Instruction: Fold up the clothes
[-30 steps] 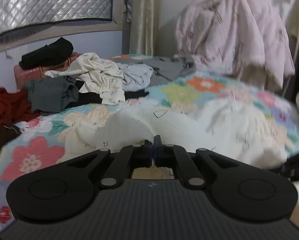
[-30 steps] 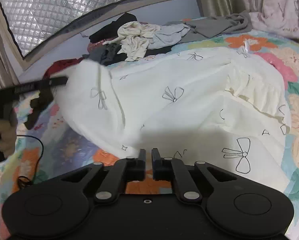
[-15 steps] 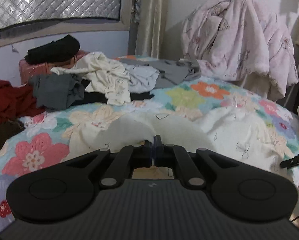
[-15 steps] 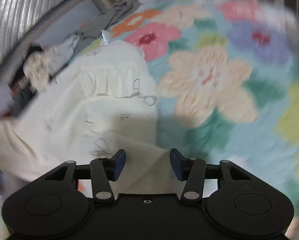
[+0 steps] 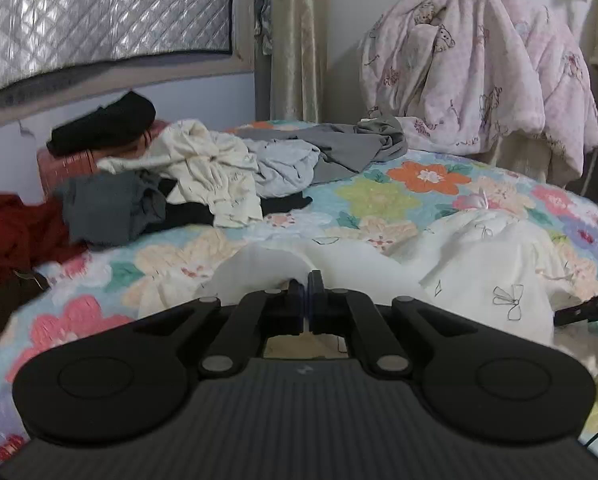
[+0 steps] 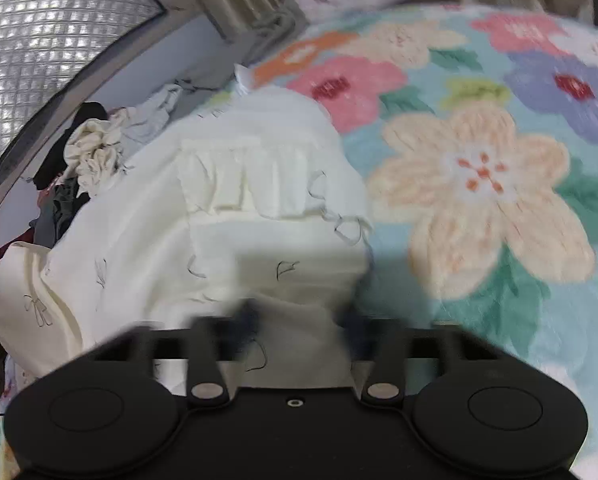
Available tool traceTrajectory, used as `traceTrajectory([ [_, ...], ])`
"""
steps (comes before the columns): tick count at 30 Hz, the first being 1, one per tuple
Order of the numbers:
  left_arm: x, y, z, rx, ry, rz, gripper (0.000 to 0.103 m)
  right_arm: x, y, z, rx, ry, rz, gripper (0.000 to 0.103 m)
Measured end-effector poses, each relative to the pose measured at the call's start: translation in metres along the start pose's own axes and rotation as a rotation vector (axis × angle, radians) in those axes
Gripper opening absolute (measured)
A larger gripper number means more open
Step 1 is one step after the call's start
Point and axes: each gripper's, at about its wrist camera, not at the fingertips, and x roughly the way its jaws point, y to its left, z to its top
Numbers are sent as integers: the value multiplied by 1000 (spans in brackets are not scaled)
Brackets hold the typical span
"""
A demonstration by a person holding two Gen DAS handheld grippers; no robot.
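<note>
**Ana:** Cream cotton all over the middle of the bed — the cream garment point(image 5: 479, 264) with little bow prints lies rumpled on the floral bedspread point(image 5: 419, 192).

**Ben:** And the left claw point(image 5: 307, 280) is pinched fully together, a fold of that cloth bunched right at its tips. Looks clamped on the fabric.

**Ana:** Over on the right-wrist view, the right claw point(image 6: 299, 316) sits partly apart, blurred, jaws just been closing. The garment's edge point(image 6: 259, 208) lies between them; I can't tell whether the pads press it.

**Ben:** Ruffled trim faces that camera, just beyond the tips.

**Ana:** Back by the wall, the pile of unfolded clothes point(image 5: 203, 172) waits, well apart, with a pink quilt point(image 5: 479, 72) draped behind.
</note>
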Motion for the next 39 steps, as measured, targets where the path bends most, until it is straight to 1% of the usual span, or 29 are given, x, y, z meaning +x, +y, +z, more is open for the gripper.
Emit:
traceTrajectory([
  [1, -1, -1, 0, 4, -2, -1, 2, -3, 1, 2, -3, -14, 6, 18],
  [4, -7, -9, 0, 81, -15, 6, 2, -17, 4, 9, -9, -67, 22, 18],
  [6, -16, -12, 2, 97, -30, -18, 2, -41, 11, 13, -36, -129, 37, 17],
  [10, -31, -16, 6, 108, -44, -65, 2, -93, 29, 24, -170, -258, -33, 10],
  [11, -37, -19, 8, 110, -47, -83, 2, -106, 32, 27, -205, -287, -52, 3],
  [13, -49, -26, 10, 120, -53, -120, 2, -131, 35, 38, -264, -336, -92, 2],
  [14, -55, -30, 11, 127, -51, -138, 2, -141, 31, 44, -261, -342, -92, 2],
  [16, -66, -36, 12, 120, -39, -176, 2, -149, 21, 55, -215, -340, -56, 2],
  [18, -72, -40, 8, 89, -13, -210, 2, -143, 10, 54, -169, -290, -11, 3],
  [19, -73, -41, 5, 81, 3, -216, 2, -137, 6, 47, -148, -275, -3, 9],
  [20, -72, -41, 0, 81, 22, -219, 2, -128, 2, 38, -125, -246, 0, 11],
  [22, -65, -39, -14, 90, 69, -199, 2, -107, -6, 25, -93, -161, -19, 13],
  [24, -56, -32, -26, 71, 111, -177, 2, -91, -10, 20, -82, -87, -42, 23],
  [25, -52, -28, -32, 51, 127, -171, 2, -85, -11, 19, -84, -58, -52, 37],
  [26, -48, -24, -36, 39, 142, -167, 2, -79, -12, 18, -85, -31, -61, 45],
  [28, -42, -19, -43, 31, 166, -156, 2, -75, -14, 17, -90, -13, -54, 50],
  [29, -40, -17, -45, 36, 174, -148, 2, -73, -16, 15, -94, 8, -36, 58],
  [30, -38, -16, -45, 41, 175, -142, 2, -67, -16, 13, -104, 44, -26, 64],
  [31, -36, -14, -45, 46, 173, -137, 2, -61, -16, 10, -117, 81, -17, 74],
  [32, -34, -13, -44, 52, 170, -131, 2, -51, -14, 6, -140, 135, -23, 79],
  [33, -33, -12, -43, 52, 168, -131, 2, -38, -10, 1, -174, 189, -44, 79],
  [34, -32, -10, -42, 50, 165, -131, 2, -28, -4, -4, -233, 221, -73, 81],
  [35, -30, -9, -41, 49, 162, -132, 2, -18, 2, -9, -293, 247, -101, 86],
  [36, -29, -8, -40, 45, 162, -131, 2, -14, 9, -12, -354, 234, -114, 87],
  [37, -28, -8, -40, 40, 162, -131, 2, -10, 15, -15, -413, 222, -127, 86],
  [38, -26, -9, -40, 39, 165, -132, 2, -9, 20, -17, -453, 218, -142, 82],
  [39, -25, -9, -41, 40, 167, -132, 2, -8, 25, -18, -492, 212, -156, 74],
])
